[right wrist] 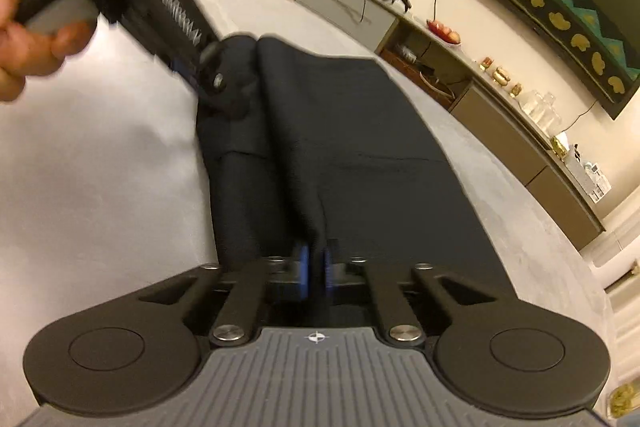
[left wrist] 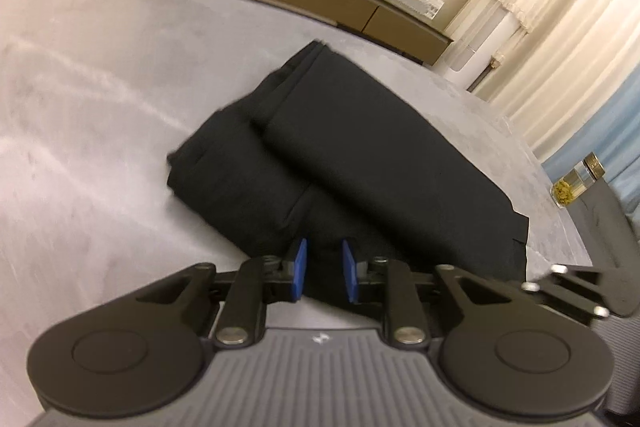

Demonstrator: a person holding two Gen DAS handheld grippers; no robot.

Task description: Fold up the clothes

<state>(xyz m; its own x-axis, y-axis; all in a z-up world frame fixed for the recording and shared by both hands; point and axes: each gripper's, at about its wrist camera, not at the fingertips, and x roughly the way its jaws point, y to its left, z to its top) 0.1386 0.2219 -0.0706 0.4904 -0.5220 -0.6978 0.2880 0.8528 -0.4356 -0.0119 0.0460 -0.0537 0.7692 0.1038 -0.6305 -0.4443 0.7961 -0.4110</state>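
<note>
**Dark garment folded long, one more fold is probably left**

While the grey table (left wrist: 100, 107) gives wide free room to the left of the cloth and beyond it, its curved far edge runs quite near the garment's right side, and a glass jar (left wrist: 576, 183) stands close to that edge. The black garment (left wrist: 360, 155) lies in the middle of the table, already folded into a long narrow bundle with one panel laid over the other; I judge that the lengthwise folds are done and a crosswise fold is still needed. The right gripper (right wrist: 316, 271) has its blue pads pressed together on a raised ridge of the cloth at the near end. The left gripper (left wrist: 324, 273) stands partly open at the other end, over the fabric edge, with cloth between the pads but not pinched. In the right wrist view a hand (right wrist: 24, 23) holds this left tool.
</note>
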